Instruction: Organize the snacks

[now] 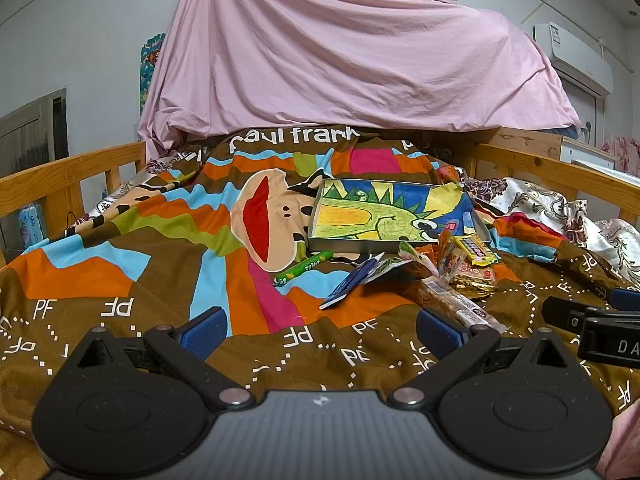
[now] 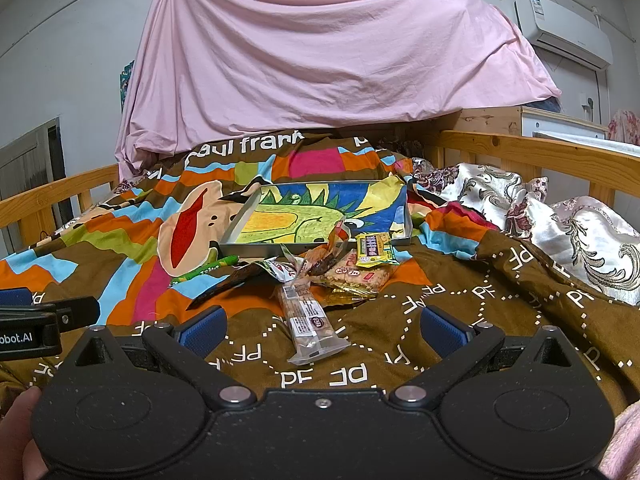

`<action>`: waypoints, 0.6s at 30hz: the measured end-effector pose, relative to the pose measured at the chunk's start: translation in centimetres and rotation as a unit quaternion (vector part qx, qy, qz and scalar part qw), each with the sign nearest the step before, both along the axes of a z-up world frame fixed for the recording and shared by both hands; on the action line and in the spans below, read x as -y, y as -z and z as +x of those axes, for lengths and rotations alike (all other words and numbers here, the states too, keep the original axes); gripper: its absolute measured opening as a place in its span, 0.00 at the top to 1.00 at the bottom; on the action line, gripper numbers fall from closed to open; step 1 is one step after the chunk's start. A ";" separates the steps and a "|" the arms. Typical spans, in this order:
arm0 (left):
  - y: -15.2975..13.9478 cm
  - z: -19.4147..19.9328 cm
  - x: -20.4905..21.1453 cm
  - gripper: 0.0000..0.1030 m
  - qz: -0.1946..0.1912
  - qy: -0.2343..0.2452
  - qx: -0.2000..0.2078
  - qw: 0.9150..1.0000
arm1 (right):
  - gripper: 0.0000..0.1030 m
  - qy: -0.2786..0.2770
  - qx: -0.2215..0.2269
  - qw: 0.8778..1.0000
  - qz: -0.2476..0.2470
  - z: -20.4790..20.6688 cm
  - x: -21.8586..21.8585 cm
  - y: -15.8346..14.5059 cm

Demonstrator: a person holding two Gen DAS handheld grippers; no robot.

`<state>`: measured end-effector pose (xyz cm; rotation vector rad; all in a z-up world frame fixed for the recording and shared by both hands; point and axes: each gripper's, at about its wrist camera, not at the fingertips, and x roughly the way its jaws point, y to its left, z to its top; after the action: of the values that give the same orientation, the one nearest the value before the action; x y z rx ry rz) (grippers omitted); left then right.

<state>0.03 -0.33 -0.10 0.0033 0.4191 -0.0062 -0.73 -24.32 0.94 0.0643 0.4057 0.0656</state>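
Bedspread (image 1: pixel 120 344) reads "paul frank" at far end, repeated "PF" marks near; left gripper (image 2: pixel 28 324) body shows "obot.AI"; snack labels unreadable.

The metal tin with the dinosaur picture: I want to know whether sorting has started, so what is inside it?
Inside the tin only the dinosaur picture shows; no snack clearly lies in it. Wrappers piled at its front edge hide that corner.

Black grippers (image 2: pixel 322 330), blue finger pads (image 2: pixel 202 330)
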 end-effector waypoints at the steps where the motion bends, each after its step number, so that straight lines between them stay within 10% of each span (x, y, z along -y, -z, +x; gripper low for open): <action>1: 0.0 0.0 0.0 0.00 0.000 0.000 0.000 1.000 | 0.00 0.000 0.000 1.000 0.000 0.0 0.0 0.0; 18: 0.3 -0.1 0.0 0.00 -0.002 0.001 -0.005 1.000 | 0.00 -0.002 0.000 1.000 0.001 -0.1 0.0 -0.1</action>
<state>-0.04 -0.35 -0.38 -0.0009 0.4297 -0.0084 -0.82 -24.32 1.03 0.0660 0.4066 0.0693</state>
